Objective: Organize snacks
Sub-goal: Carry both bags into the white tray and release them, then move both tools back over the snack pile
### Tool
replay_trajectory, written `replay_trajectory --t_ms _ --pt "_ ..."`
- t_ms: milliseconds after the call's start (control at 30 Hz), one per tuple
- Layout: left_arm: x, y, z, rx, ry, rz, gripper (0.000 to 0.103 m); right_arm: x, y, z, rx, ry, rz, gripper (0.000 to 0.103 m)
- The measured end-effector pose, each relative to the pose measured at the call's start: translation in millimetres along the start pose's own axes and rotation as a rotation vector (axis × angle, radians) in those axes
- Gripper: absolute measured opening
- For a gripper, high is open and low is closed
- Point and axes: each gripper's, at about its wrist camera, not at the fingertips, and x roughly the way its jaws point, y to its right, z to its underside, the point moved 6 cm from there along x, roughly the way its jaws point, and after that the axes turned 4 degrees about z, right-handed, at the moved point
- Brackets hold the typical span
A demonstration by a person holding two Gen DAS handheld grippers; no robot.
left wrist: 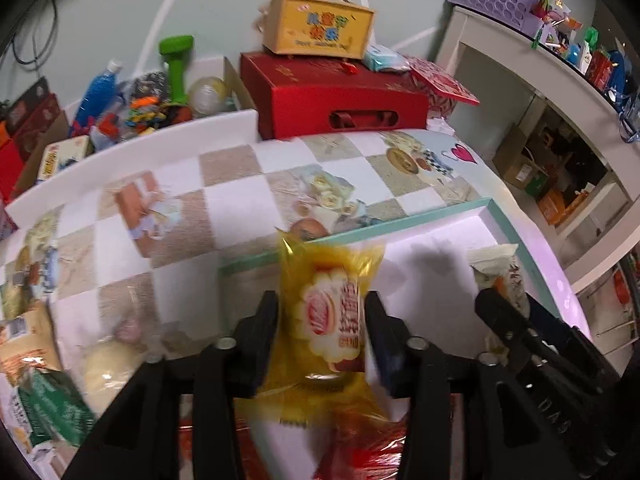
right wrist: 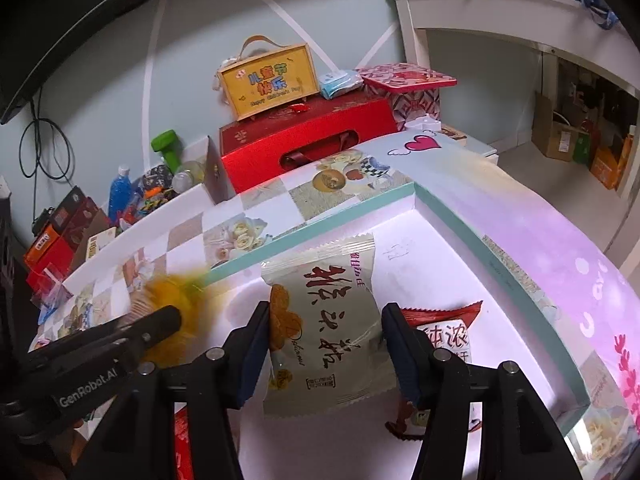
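A: What sits at the left?

B: In the left wrist view, the left claw point(left wrist: 322, 320) has a yellow snack packet point(left wrist: 328, 316) between its jaws. The packet is glossy and see-through at its crimped top, with a round scalloped picture in red and cream on its face. It hangs over the near left part of the white tray point(left wrist: 436, 236), which has a teal rim.

A: Is the claw clamped on it?

B: The black fingers point(left wrist: 260, 336) lie against both sides of the packet, but motion blur keeps me from telling whether they press.

A: And further right?

B: In the right wrist view, the right claw point(right wrist: 326, 344) brackets a cream snack packet point(right wrist: 324, 332) with dark brush lettering and an orange biscuit picture. It lies over the tray floor. The right edge meets the pad; the left edge is hard to judge, so I cannot tell if it is gripped.

A: Anything beside it?

B: A red snack packet point(right wrist: 444, 332) with white lettering lies in the tray just right of it, partly behind the finger. The tray rests on the checked worktop point(right wrist: 248, 216).
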Motion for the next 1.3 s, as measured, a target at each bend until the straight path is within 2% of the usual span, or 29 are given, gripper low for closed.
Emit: replay_trajectory --t_ms 67,233,267,367,433,500,567,733,867,1033,1167,1300 --pt "-2.2 1.4 0.8 -0.01 0.01 0.012 0.065 2.1 2.0 1.9 0.003 -0.011 0.003 0.064" --pt "-20.5 -5.3 7.1 -0.044 0.027 -0.01 0.066 0.5 3.1 4.3 0.002 -0.04 0.004 0.066" --pt "-24.7 -9.1 10.1 -0.053 0.028 -0.026 0.069 -0.9 2.4 4.5 -0.007 -0.043 0.013 0.073" --pt "-36.1 -27.5 19.6 -0.088 0.036 -0.097 0.093 -3.2 -0.6 9.3 -0.037 -0.073 0.042 0.098" --pt "-46.7 -42.9 25.9 -0.109 0.071 -0.167 0.097 -2.9 -1.9 13.7 -0.045 -0.099 0.044 0.102" --pt "-58.0 -58.3 32.6 -0.127 0.109 -0.23 0.098 -4.1 -4.5 16.1 -0.061 -0.104 0.047 0.103" --pt "-64.1 -69.7 37.9 -0.153 0.131 -0.253 0.098 -6.9 -7.4 16.4 -0.073 -0.097 0.047 0.103" --pt "-79.2 -90.6 50.8 -0.217 0.191 -0.259 0.098 -15.5 -15.7 14.6 -0.071 -0.054 0.032 0.103" --pt "-86.1 -97.1 62.9 -0.222 0.19 -0.251 0.098 -21.2 -23.6 11.4 -0.049 -0.015 0.018 0.103" --pt "-96.8 -107.7 74.8 -0.252 0.169 -0.227 0.098 -25.2 -38.1 12.8 -0.046 -0.014 -0.013 0.103" --pt "-119.4 -123.1 78.9 -0.268 0.221 -0.301 0.098 -27.5 -58.8 16.3 -0.049 -0.02 -0.082 0.103" --pt "-143.2 -147.6 86.7 -0.312 0.24 -0.355 0.098 -31.7 -88.1 20.9 -0.076 -0.014 -0.142 0.103"
